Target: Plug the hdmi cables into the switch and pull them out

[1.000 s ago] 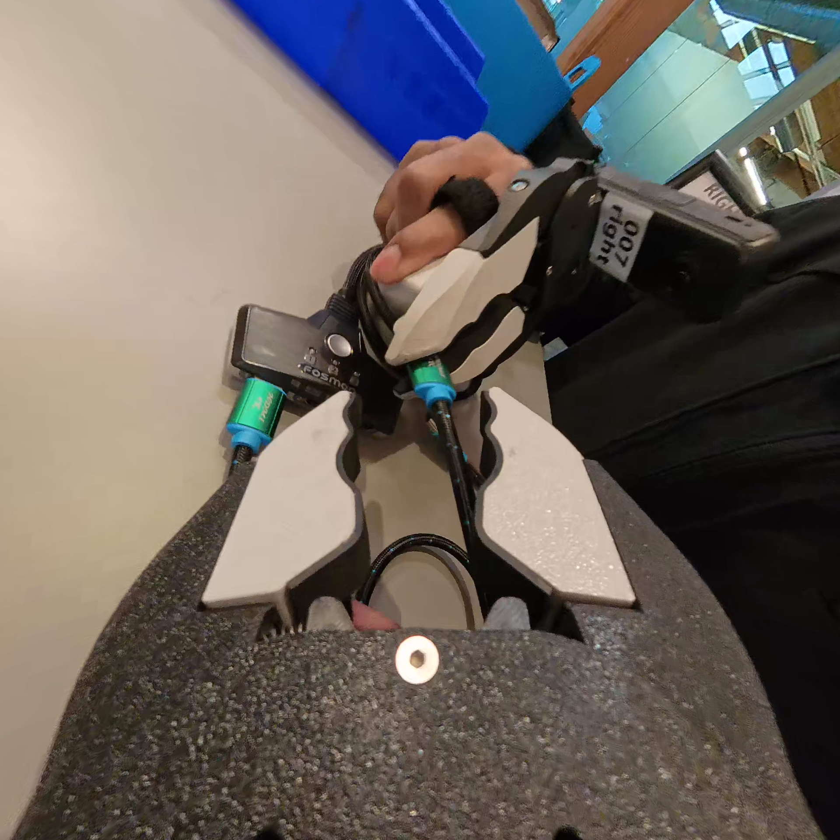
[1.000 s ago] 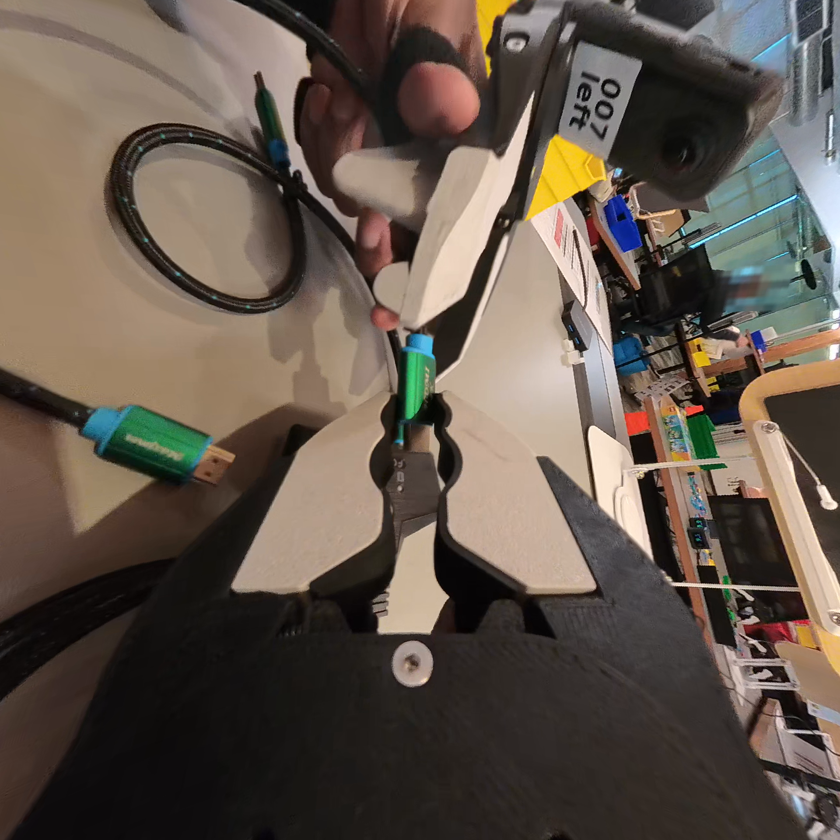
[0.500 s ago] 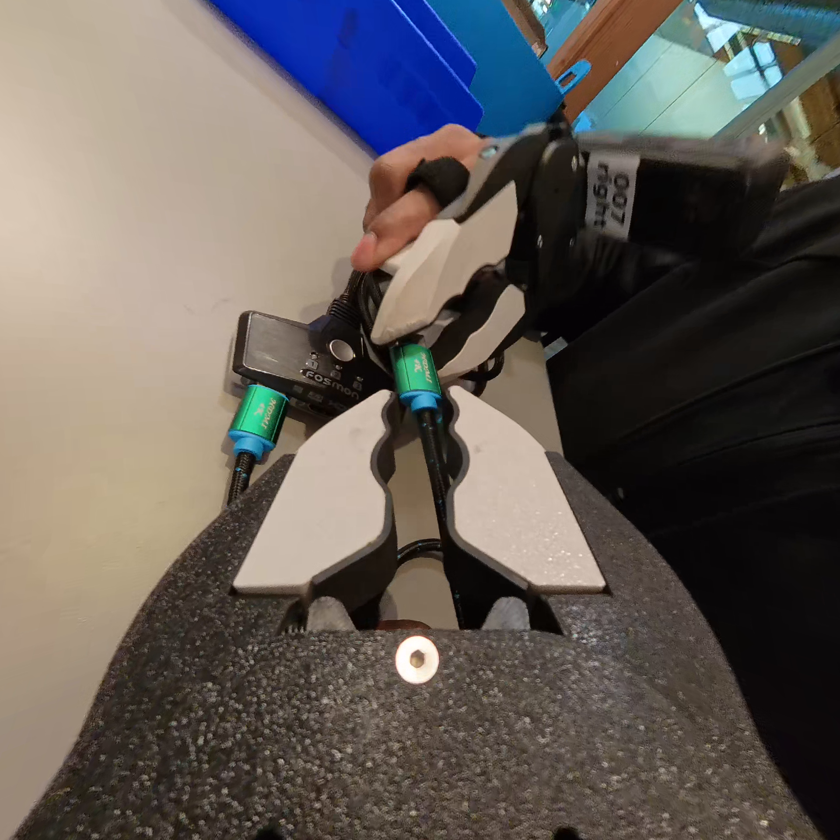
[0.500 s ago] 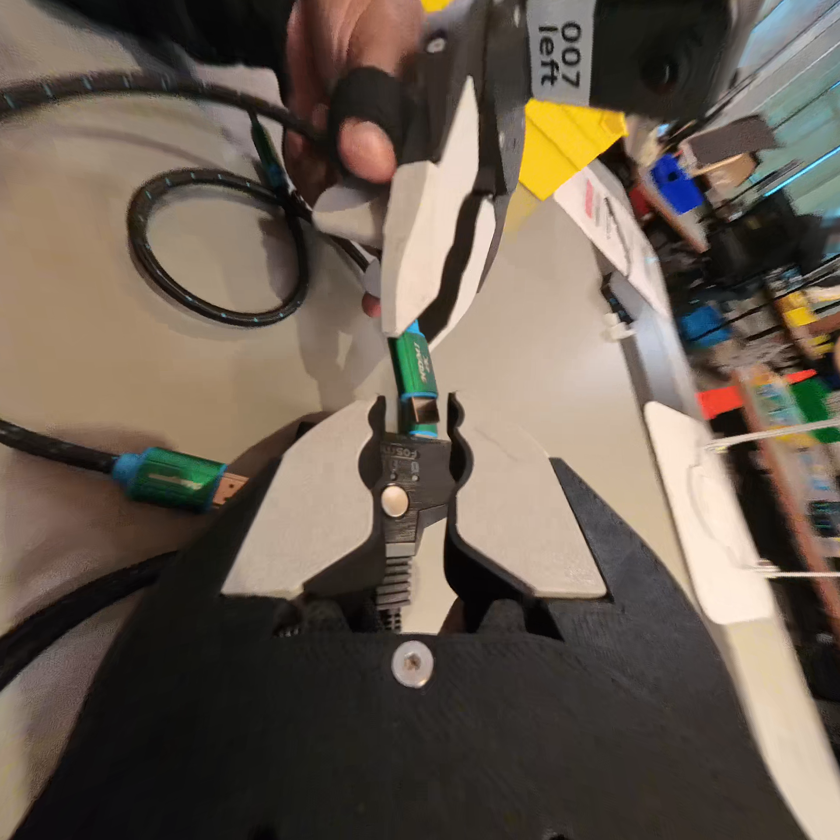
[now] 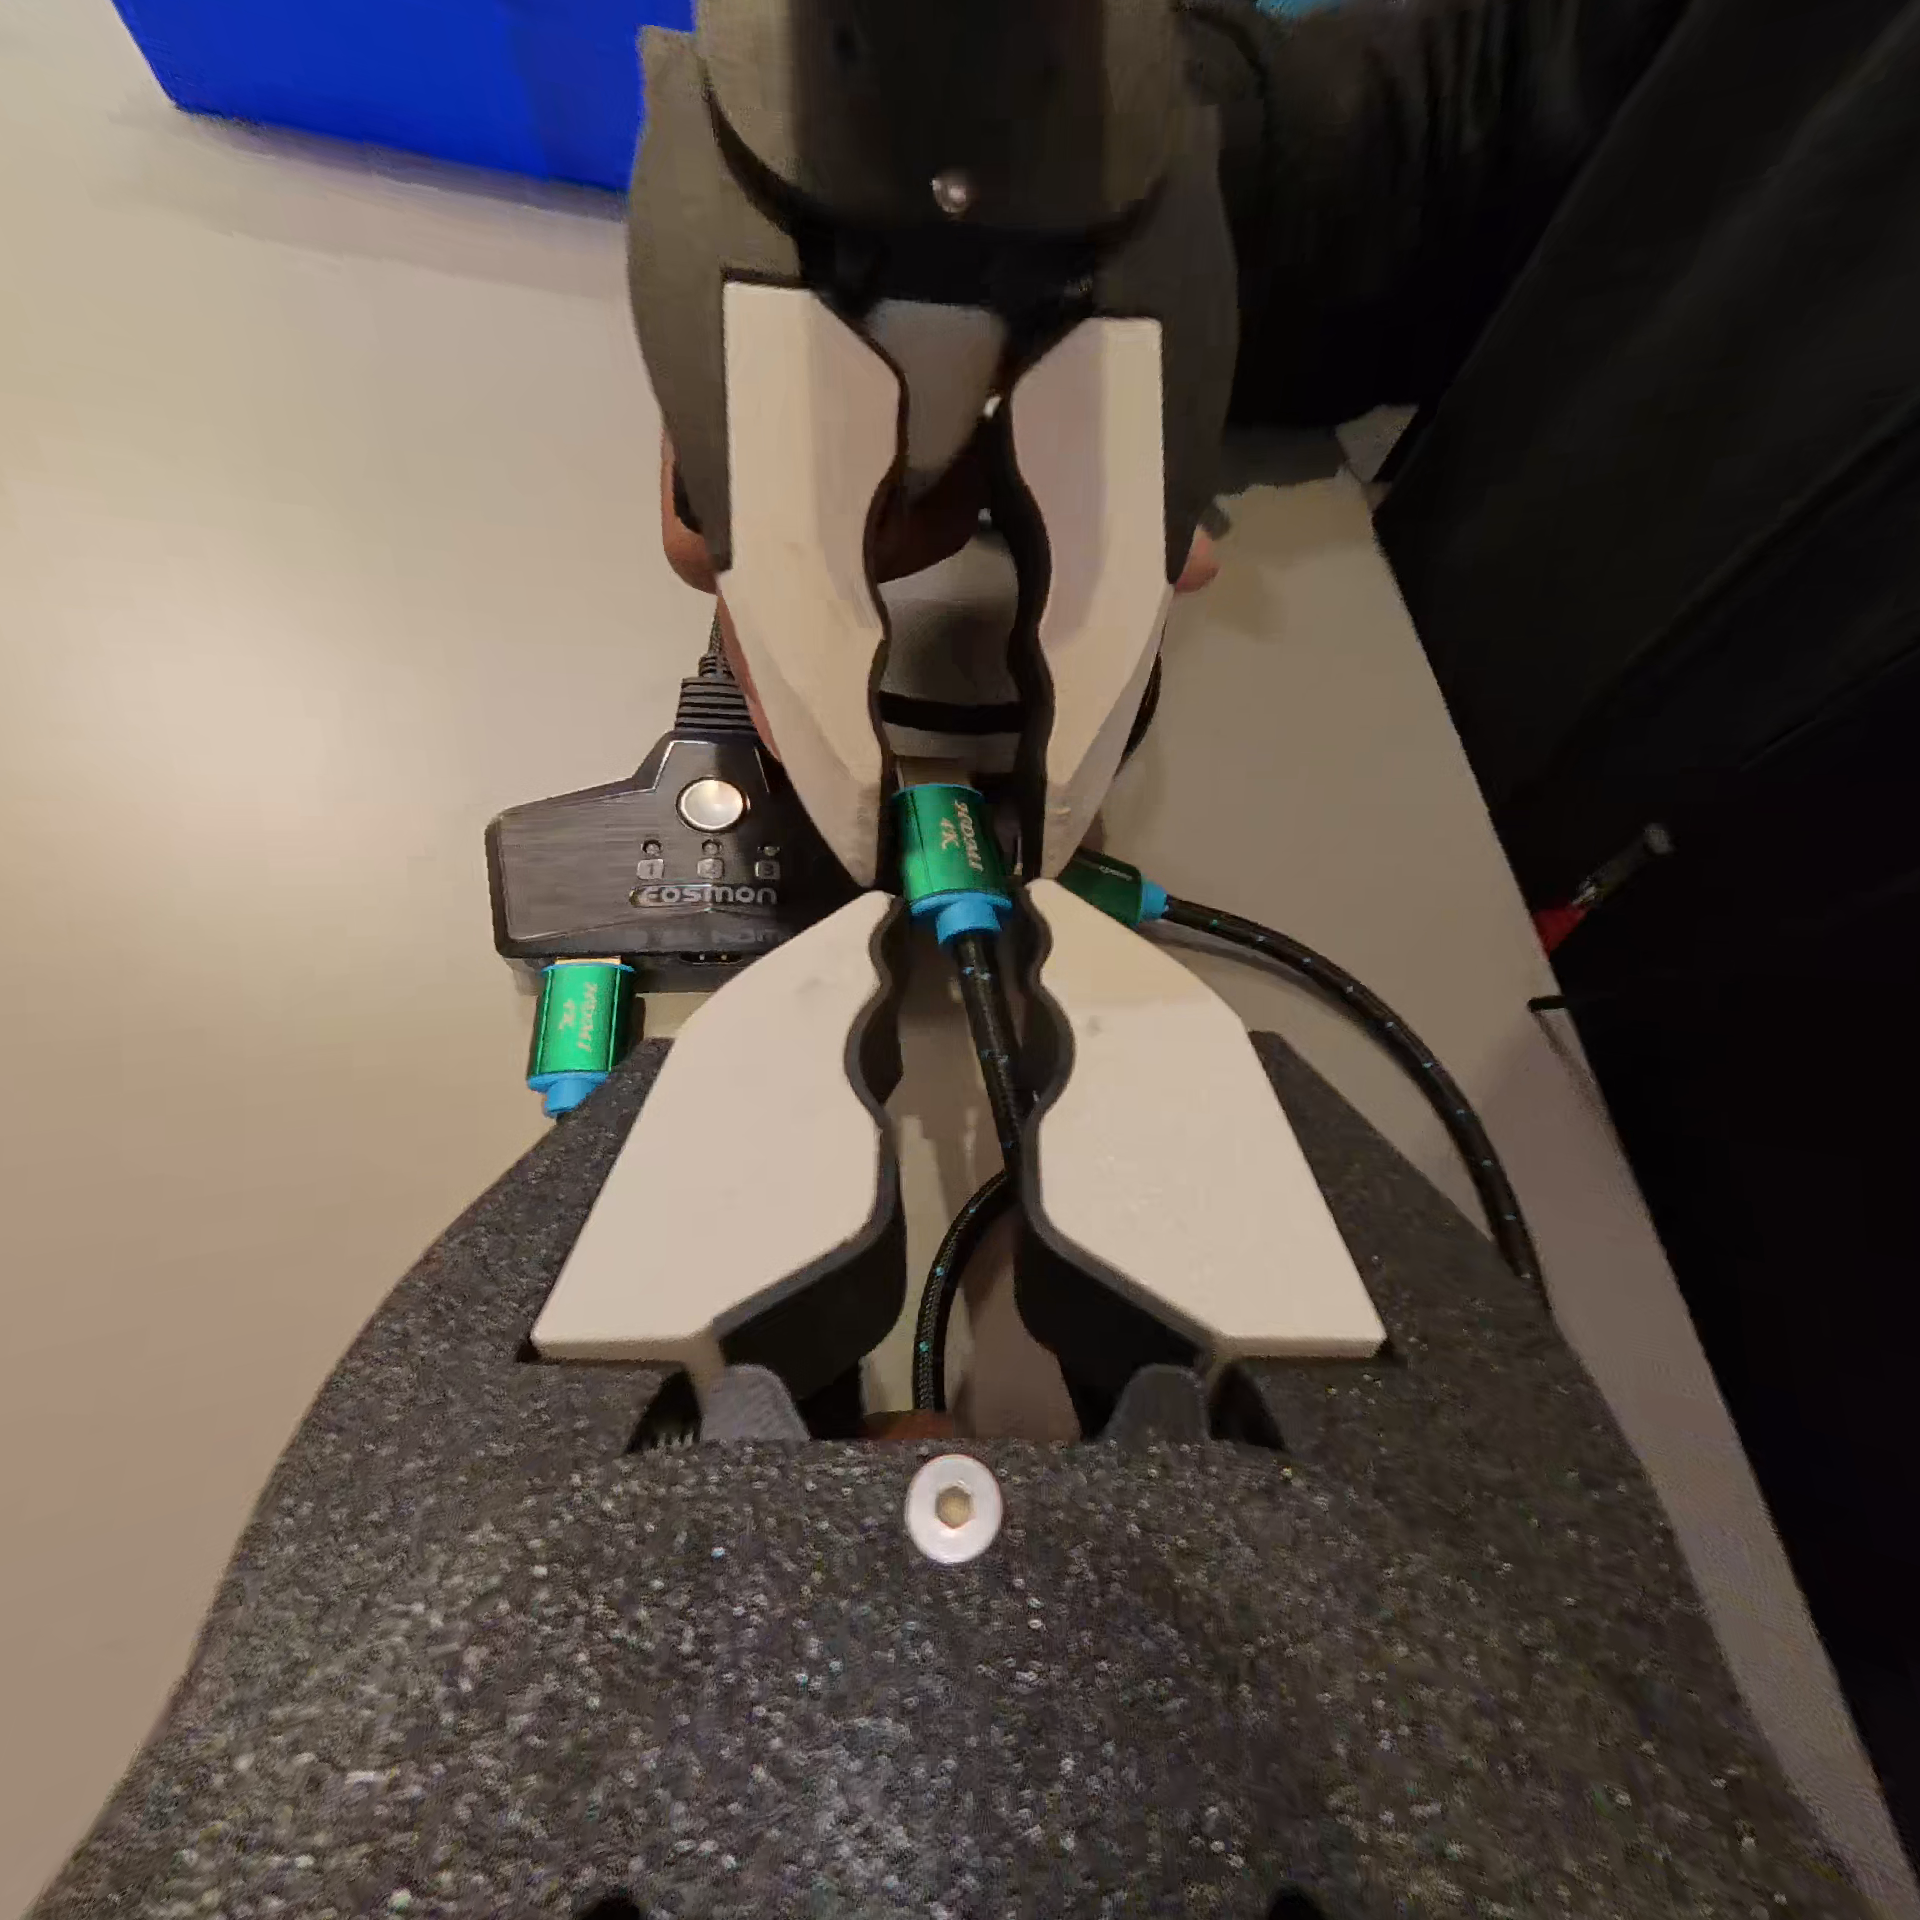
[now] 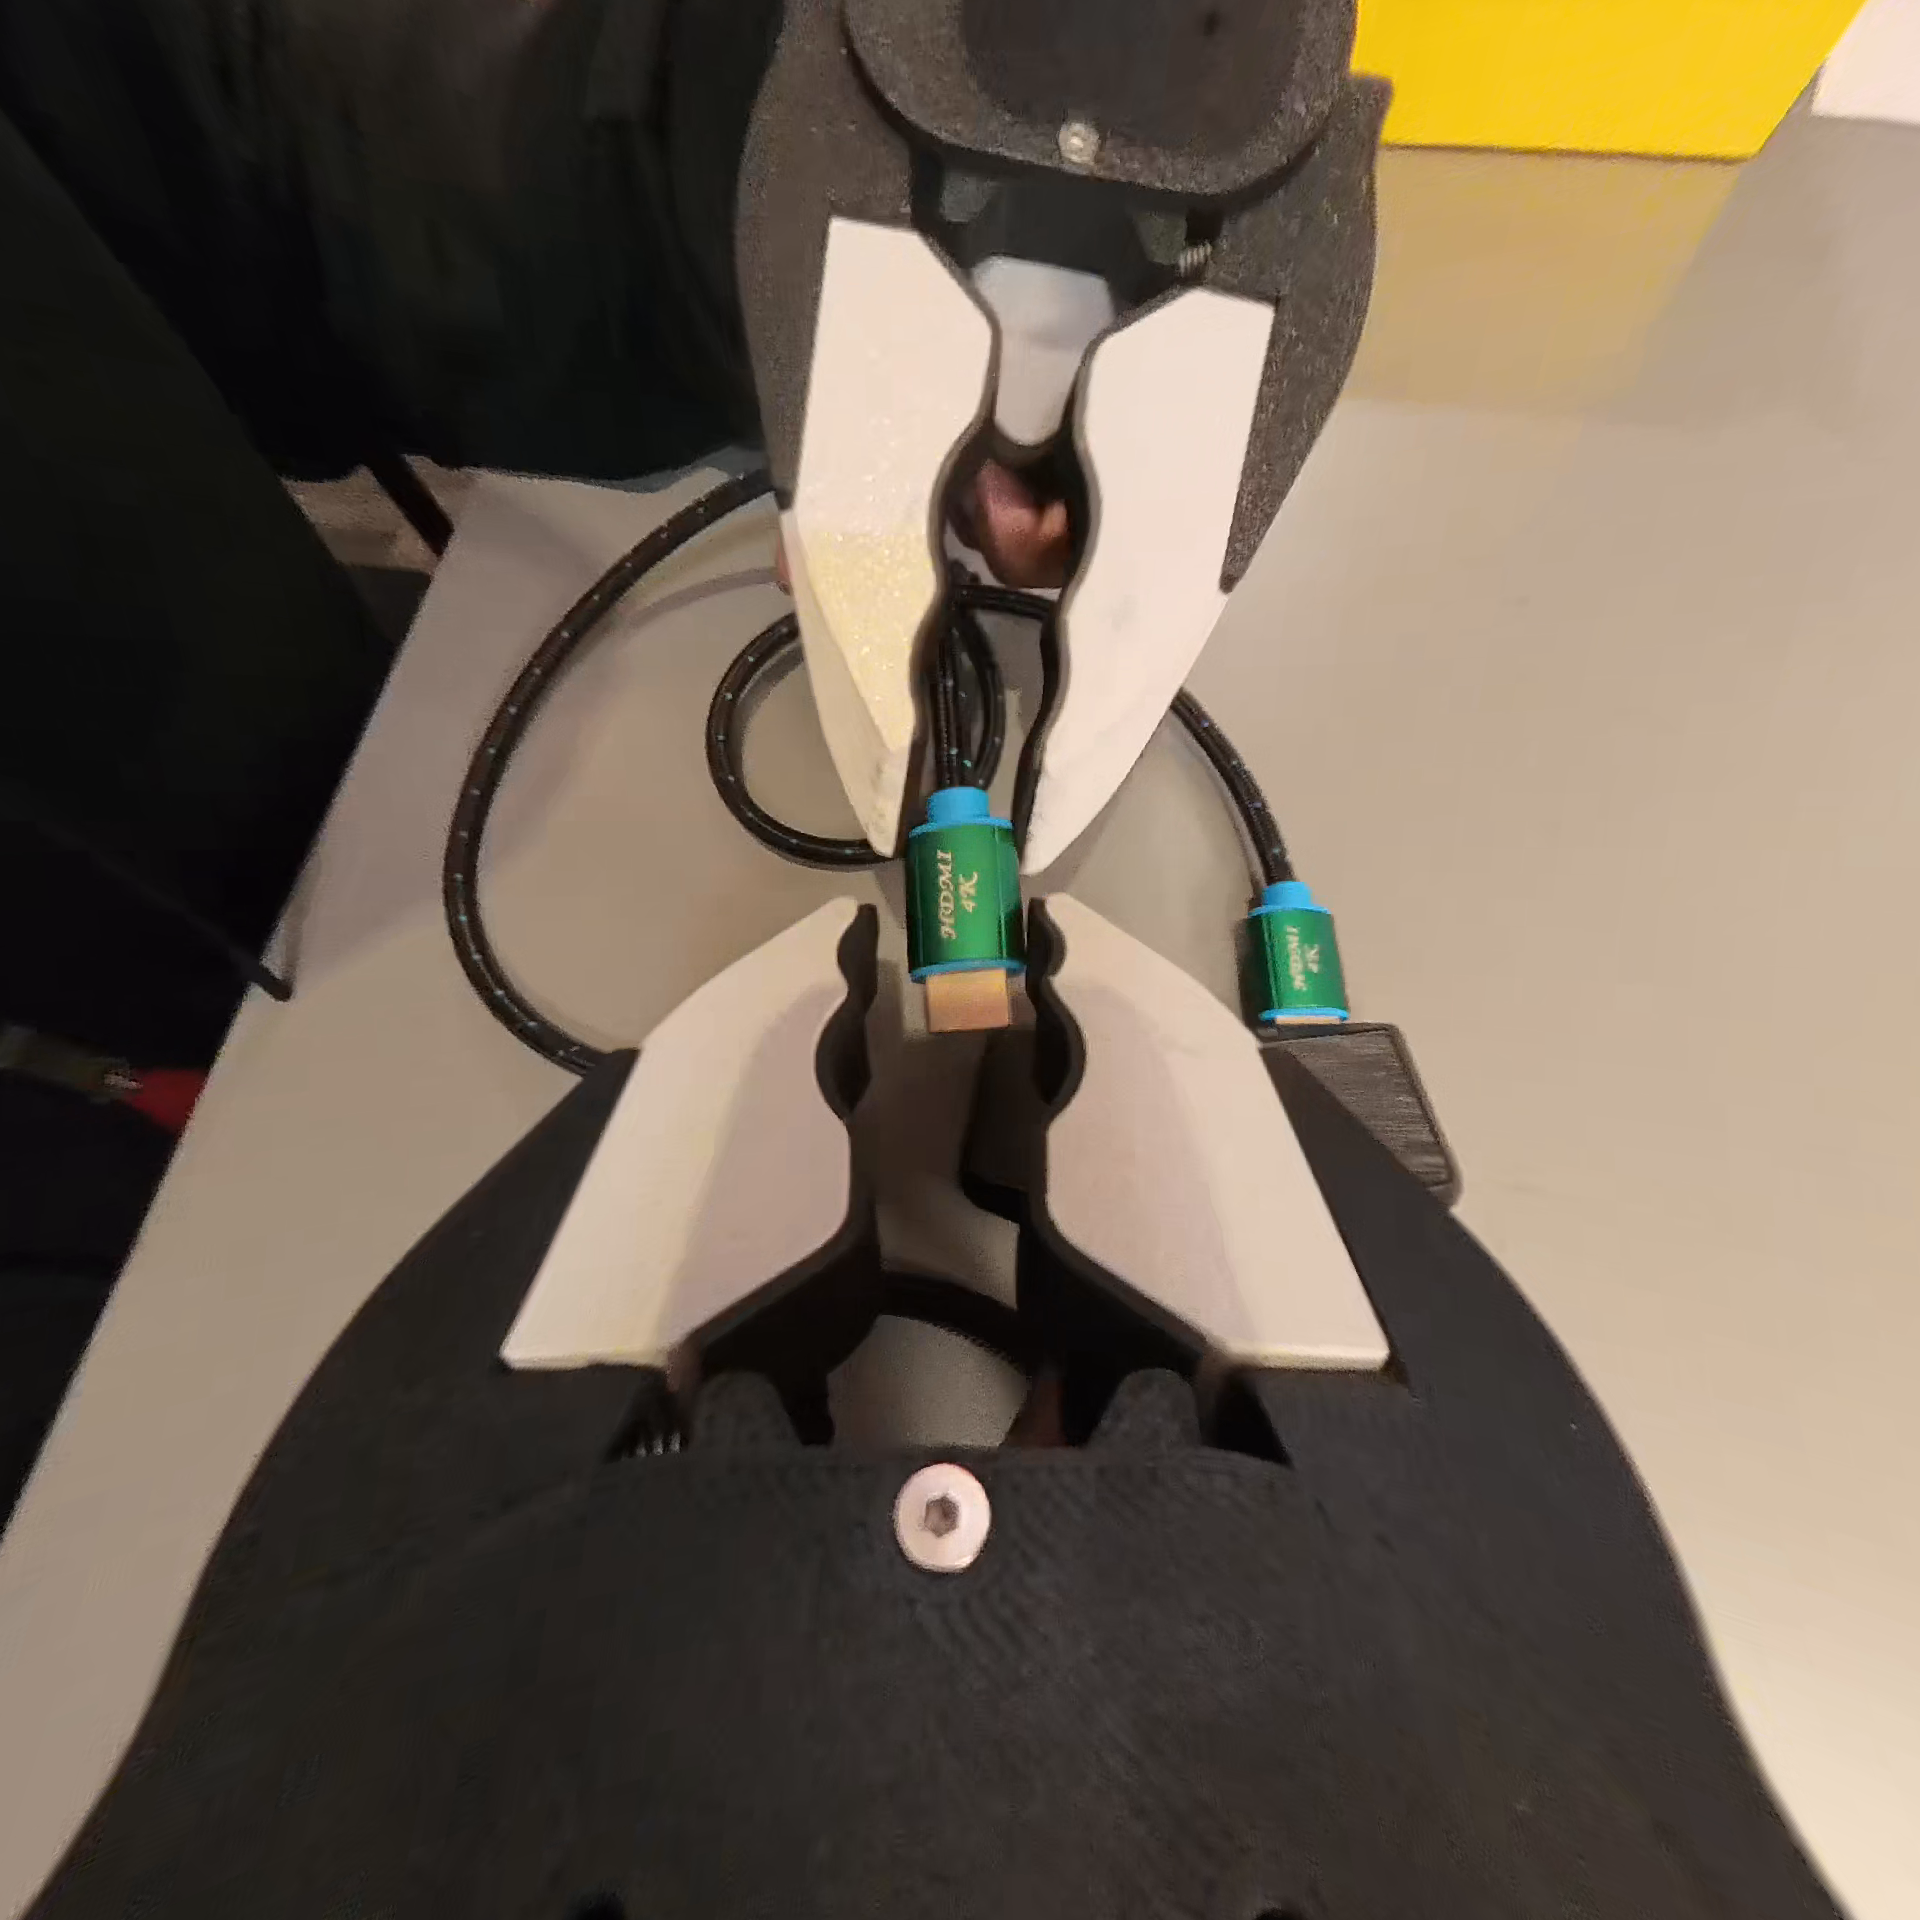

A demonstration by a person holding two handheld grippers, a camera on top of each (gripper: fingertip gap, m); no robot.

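My left gripper [image 5: 961, 899] is shut on the blue boot of a green HDMI plug [image 5: 945, 847], and its braided cable runs back between my fingers. The plug's gold end [image 6: 971, 1003] is bare and out of the switch. My right gripper [image 6: 951, 909] faces it head on, jaws apart around the plug [image 6: 961, 914], not pressing it. The black switch [image 5: 644, 873] lies on the table, left of the plug. A second green plug [image 5: 577, 1023] sits in its left port and also shows in the right wrist view [image 6: 1294, 966]. A third plug [image 5: 1107, 888] lies loose to the right.
The pale table [image 5: 260, 623] ends at an edge on the right, with a person's dark clothing [image 5: 1662, 520] beyond it. A blue bin [image 5: 364, 73] stands at the far end. A yellow box [image 6: 1558, 73] stands behind. Cable loops [image 6: 468, 831] lie on the table. Only a small space, under 4 cm, lies between the two pairs of fingers. Left tips and right tips are each some 7 centimetres from the black switch [image 5: 644, 873].
My left gripper has closed on the plug's boot. My right gripper has let go of the switch, which now lies to the side. The plug is out, and both grippers face each other.
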